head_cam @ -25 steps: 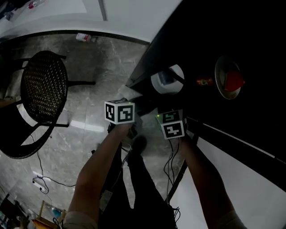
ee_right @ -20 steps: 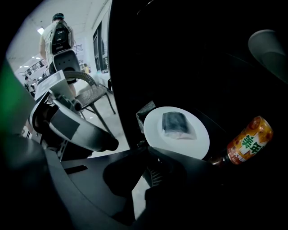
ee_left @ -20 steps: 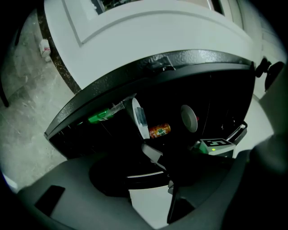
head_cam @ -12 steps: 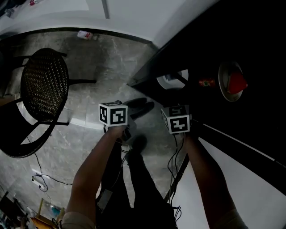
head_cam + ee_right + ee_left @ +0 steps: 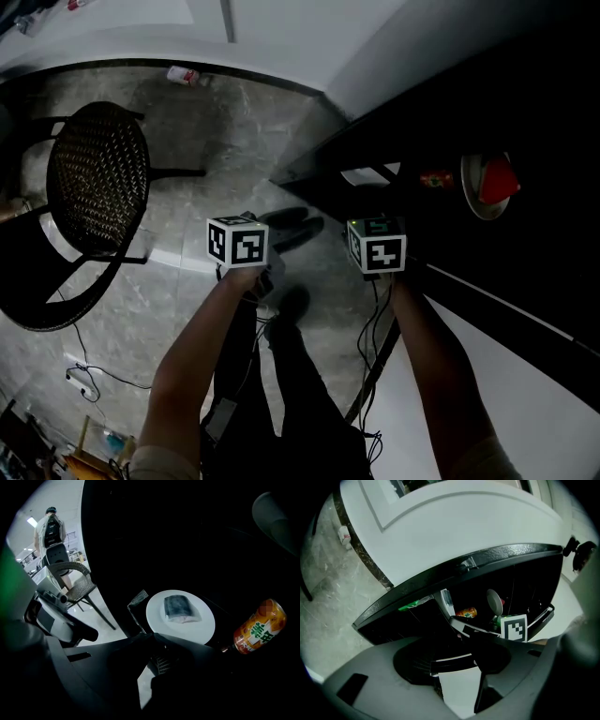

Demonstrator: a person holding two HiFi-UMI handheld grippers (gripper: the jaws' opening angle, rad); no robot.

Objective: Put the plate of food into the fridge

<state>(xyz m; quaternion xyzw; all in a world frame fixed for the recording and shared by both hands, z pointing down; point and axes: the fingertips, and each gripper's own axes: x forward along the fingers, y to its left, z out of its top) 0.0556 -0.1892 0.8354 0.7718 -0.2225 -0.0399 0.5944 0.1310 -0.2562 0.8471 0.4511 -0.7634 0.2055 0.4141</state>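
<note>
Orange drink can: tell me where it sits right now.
In the right gripper view the orange drink can sits at lower right inside the dark fridge, just right of the white round plate.

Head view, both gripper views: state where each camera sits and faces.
Head view: on the head, steeply down at grey stone floor and open black fridge; both forearms show.
Left gripper view: on the left gripper, facing the fridge; own jaws show.
Right gripper view: on the right gripper, facing the round white plate of food; own jaws show.
Shared by gripper views: orange drink can.
</note>
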